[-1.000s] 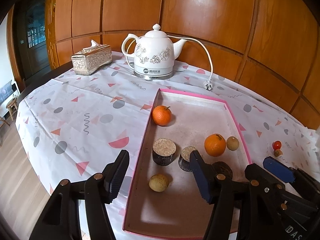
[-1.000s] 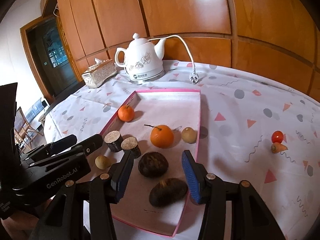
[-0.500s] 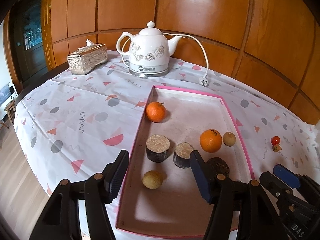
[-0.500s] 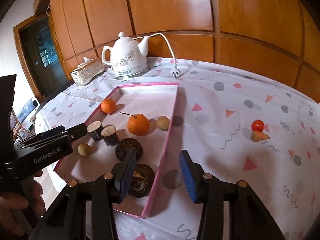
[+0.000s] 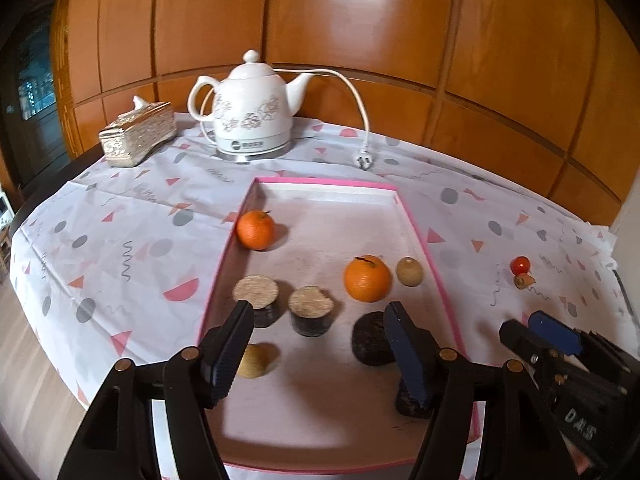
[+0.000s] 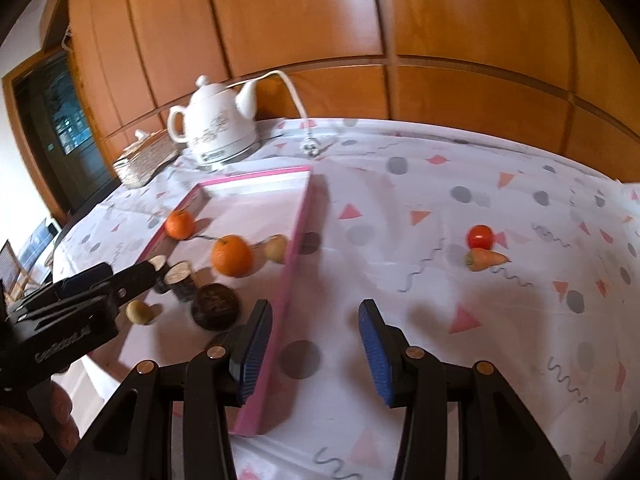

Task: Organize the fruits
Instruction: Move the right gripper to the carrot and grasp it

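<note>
A pink-rimmed tray (image 5: 412,224) (image 6: 298,232) holds two oranges (image 5: 255,229) (image 5: 367,279), a small tan fruit (image 5: 409,271), a yellowish fruit (image 5: 253,360), two cut cork-topped pieces (image 5: 256,296) (image 5: 311,309) and dark round fruits (image 5: 370,338). A red tomato (image 6: 480,236) and a small carrot (image 6: 485,259) lie on the cloth right of the tray. My left gripper (image 5: 318,354) is open and empty above the tray's near end. My right gripper (image 6: 314,350) is open and empty over the tray's right rim and the cloth.
A white kettle (image 5: 252,112) with its cord and plug (image 5: 364,160) stands behind the tray. A silver tissue box (image 5: 138,134) sits at the back left. The round table's patterned cloth (image 6: 520,320) drops off at the near edge. Wood panelling lies behind.
My right gripper has swung to the right, from over the dark fruits in the tray to the tray's right rim, toward the tomato and carrot. My left gripper has drifted slightly right.
</note>
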`<state>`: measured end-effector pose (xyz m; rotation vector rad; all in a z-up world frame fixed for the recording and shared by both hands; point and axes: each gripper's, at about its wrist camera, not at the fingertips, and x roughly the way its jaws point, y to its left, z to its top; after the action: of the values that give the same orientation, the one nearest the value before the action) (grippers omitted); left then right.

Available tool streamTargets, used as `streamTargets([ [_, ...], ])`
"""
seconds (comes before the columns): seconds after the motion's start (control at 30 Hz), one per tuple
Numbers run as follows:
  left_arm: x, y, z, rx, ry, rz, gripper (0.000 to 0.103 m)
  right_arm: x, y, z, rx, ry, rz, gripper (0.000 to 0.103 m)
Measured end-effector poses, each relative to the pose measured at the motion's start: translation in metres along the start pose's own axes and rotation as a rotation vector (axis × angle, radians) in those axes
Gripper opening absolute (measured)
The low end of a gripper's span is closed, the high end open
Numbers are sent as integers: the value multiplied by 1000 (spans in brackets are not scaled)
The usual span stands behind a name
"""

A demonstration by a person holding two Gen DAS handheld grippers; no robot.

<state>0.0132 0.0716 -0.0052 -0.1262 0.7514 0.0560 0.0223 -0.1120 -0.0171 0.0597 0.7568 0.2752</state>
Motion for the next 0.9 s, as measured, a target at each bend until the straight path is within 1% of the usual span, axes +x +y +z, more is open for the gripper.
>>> streamTargets([
  [0.33,3,-32,2,85,13,-52,68,1,-46,-4,78,11,-88,46],
  [0.5,4,-51,6,122,13,-91,68,3,-83,-6,147,18,-143,46],
  [0.73,7,-76,10,168,17,-133,68,10,-131,0,224,31,-211,46],
  [0.9,12,-88,10,187,30,-151,68,23,-146,6,244,56,-188,46],
])
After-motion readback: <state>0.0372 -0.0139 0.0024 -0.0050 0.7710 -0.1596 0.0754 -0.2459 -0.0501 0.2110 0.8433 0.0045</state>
